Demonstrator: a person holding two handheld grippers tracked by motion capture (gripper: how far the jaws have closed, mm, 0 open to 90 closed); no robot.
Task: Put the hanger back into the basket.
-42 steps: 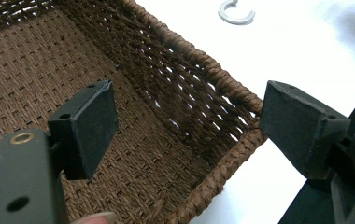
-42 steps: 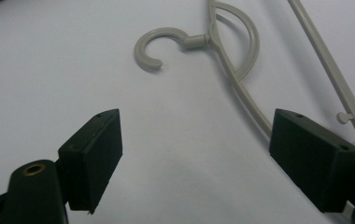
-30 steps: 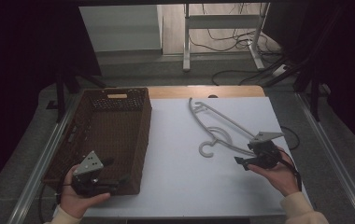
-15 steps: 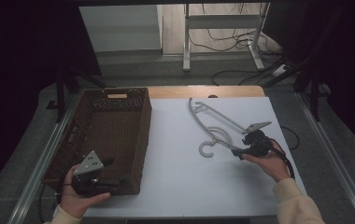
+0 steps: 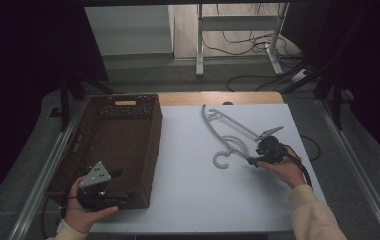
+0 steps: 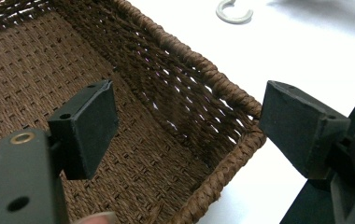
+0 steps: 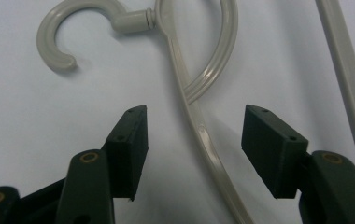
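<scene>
Right gripper view, looking along the right claw (image 7: 192,130): jaws apart at a middling gap and straddling one slim arm of the pale plastic hanger (image 7: 199,126), which runs up between them toward its neck and hook. Neither pad touches the plastic yet; the jaws have just been closing in on it, so this reads as the last beat of a pinch, taken on the thin arm because the stem there is narrow enough to fit between the pads. High view puts the hanger (image 5: 230,132) flat on the white table (image 5: 188,200), right of centre, hook toward the person, long bar stretching away toward the far edge; the right claw (image 5: 255,160) comes at it from the near right side, low to the surface, hand behind it. Left claw (image 5: 128,192) rests at the near right corner of the brown woven basket (image 5: 123,140), and the left gripper view shows its jaws spread wide on either side of that corner's rim (image 6: 231,154), gripping nothing that I can see. My guess is that it waits there to steady the basket, the likely destination for the hanger. Basket interior looks bare. Hanger and basket lie well apart, so a lift and a carry leftward would be needed.
</scene>
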